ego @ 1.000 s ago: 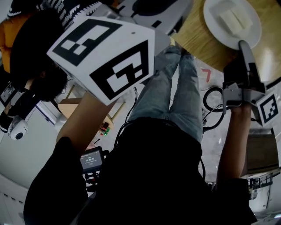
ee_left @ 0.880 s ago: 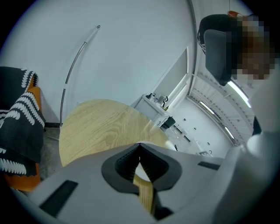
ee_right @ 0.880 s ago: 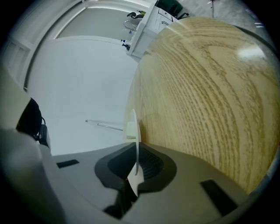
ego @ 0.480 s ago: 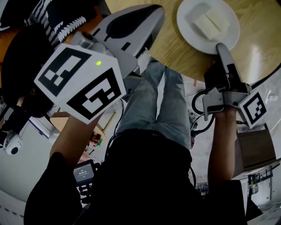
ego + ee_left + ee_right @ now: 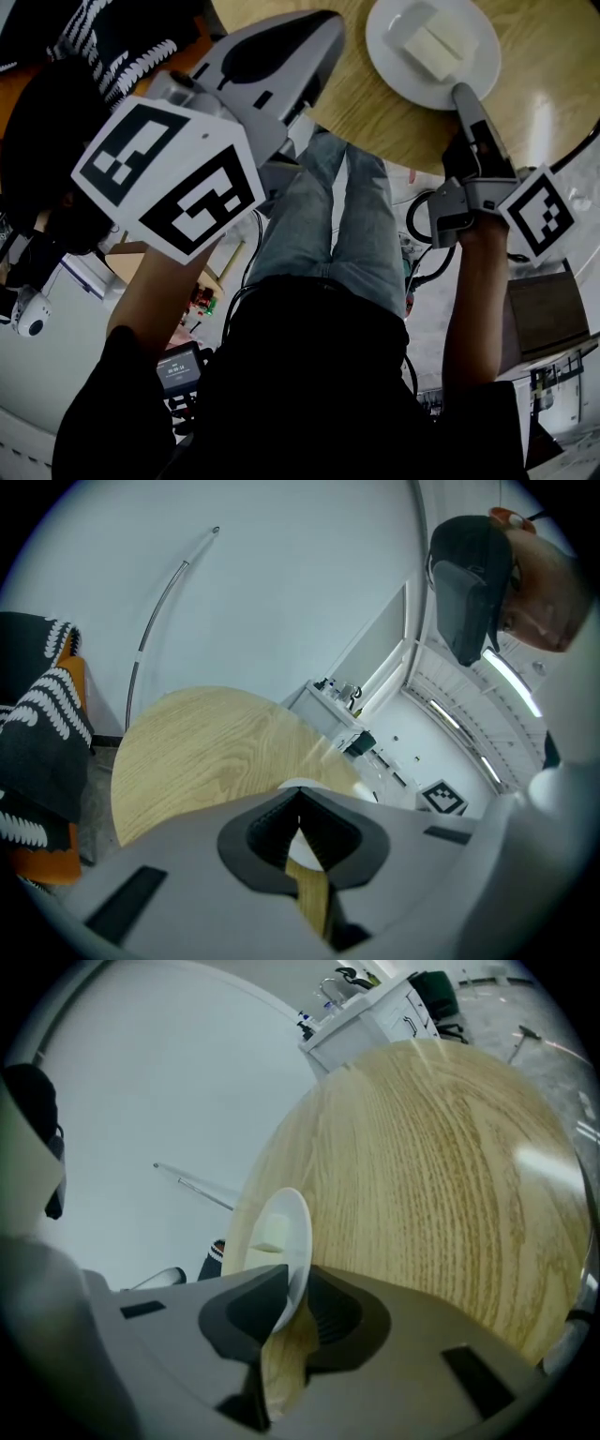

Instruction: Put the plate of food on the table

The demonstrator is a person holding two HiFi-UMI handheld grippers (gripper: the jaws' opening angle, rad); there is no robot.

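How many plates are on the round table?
1. The white plate sits on the wooden table near its edge, its rim between the opening jaws of the right gripper. More could be hidden beyond the picture.

Plate (image 5: 386, 58): round, white, shallow; lies flat on the table near its edge, upper right of the head view.
Food (image 5: 429, 42): pale cream rectangular block, on the plate.
Table (image 5: 375, 111): round, light wood-grain top.
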